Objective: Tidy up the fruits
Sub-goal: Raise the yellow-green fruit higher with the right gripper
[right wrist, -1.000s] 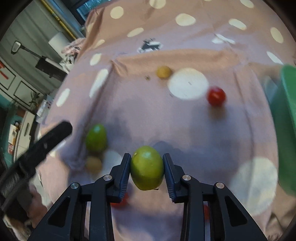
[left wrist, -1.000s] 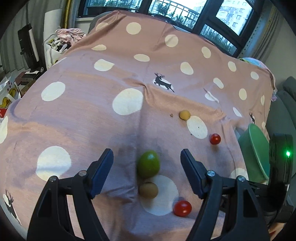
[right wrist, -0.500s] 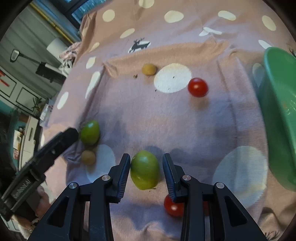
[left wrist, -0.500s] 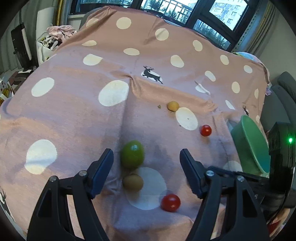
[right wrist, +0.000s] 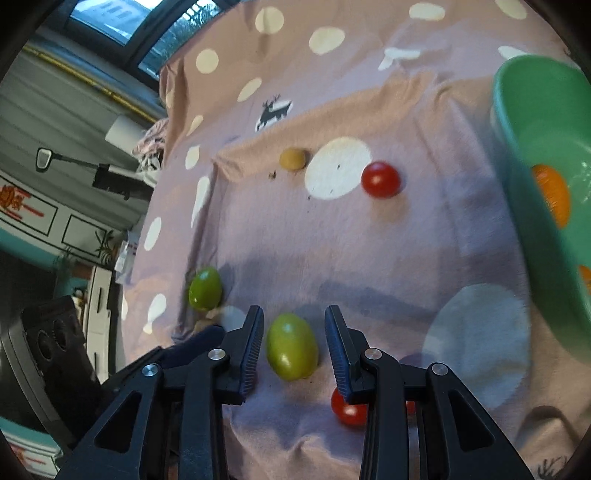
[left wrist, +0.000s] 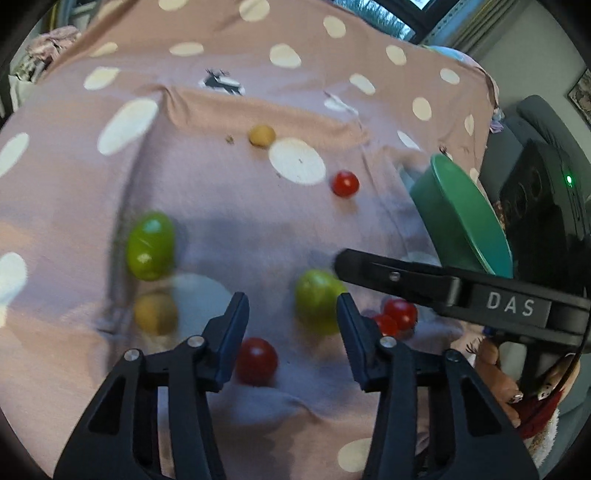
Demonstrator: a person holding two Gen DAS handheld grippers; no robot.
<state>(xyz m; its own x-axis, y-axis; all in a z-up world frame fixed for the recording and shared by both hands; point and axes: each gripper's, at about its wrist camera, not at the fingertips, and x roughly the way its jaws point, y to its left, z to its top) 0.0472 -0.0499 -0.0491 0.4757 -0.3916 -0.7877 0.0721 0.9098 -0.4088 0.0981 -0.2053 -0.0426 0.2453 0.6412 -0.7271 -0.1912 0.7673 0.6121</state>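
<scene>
The spotted pink cloth [right wrist: 369,251] hides whatever carries the fruit, and the green bowl [right wrist: 517,122] at its right edge is cut off, one orange fruit [right wrist: 552,192] showing inside. The right tool [right wrist: 293,341] straddles a green fruit [right wrist: 291,350] lying near the cloth's near edge, jaws apart from it with slim gaps, and covers part of a red tomato [right wrist: 347,408]. The left tool [left wrist: 291,314] is closing on nothing, its frame blurred.

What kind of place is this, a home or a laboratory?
Most likely a home living room. The fruit lies on a pink dotted cloth with a deer print, a grey sofa stands behind it, large windows look outside, and a painted cabinet stands at the side.
</scene>
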